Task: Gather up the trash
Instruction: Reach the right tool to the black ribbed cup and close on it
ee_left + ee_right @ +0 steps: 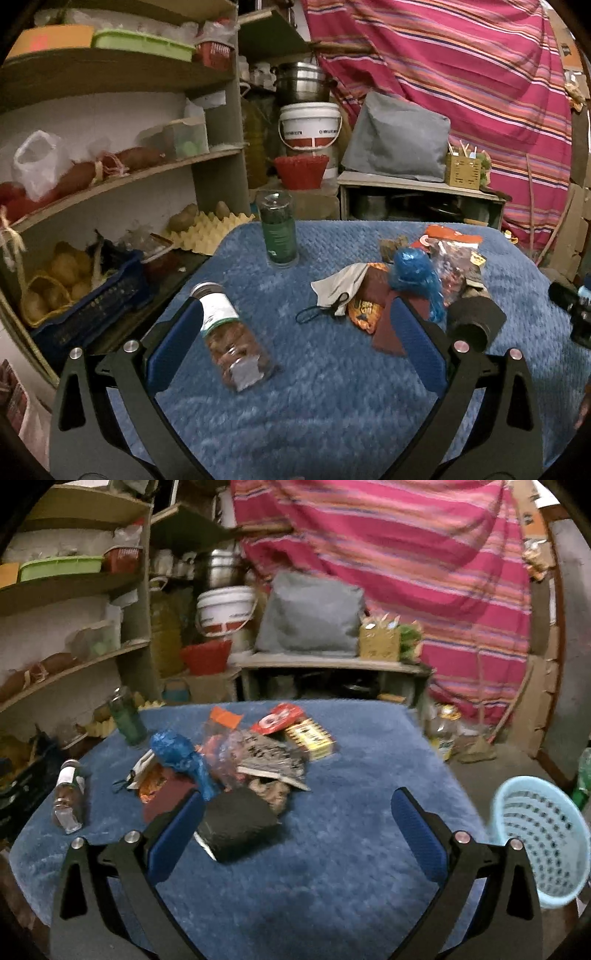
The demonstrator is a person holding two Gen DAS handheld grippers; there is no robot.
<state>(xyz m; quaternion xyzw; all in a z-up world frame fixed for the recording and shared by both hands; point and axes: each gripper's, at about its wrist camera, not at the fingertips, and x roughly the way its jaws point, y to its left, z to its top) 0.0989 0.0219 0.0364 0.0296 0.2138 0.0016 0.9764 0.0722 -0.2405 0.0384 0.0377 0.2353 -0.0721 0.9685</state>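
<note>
1. Nothing looks collected yet: the trash pile (236, 760) sits mid-frame on your blue cloth (332, 867).
2. Your left gripper (295, 332) and right gripper (295, 819) gape empty.
3. The basket (543, 842), lower right, shows nothing inside.

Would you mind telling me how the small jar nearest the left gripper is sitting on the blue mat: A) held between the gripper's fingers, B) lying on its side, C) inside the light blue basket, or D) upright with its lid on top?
B: the jar lies on its side on the mat, lid pointing away, between the open fingers of the left gripper, which do not hold it.
</note>
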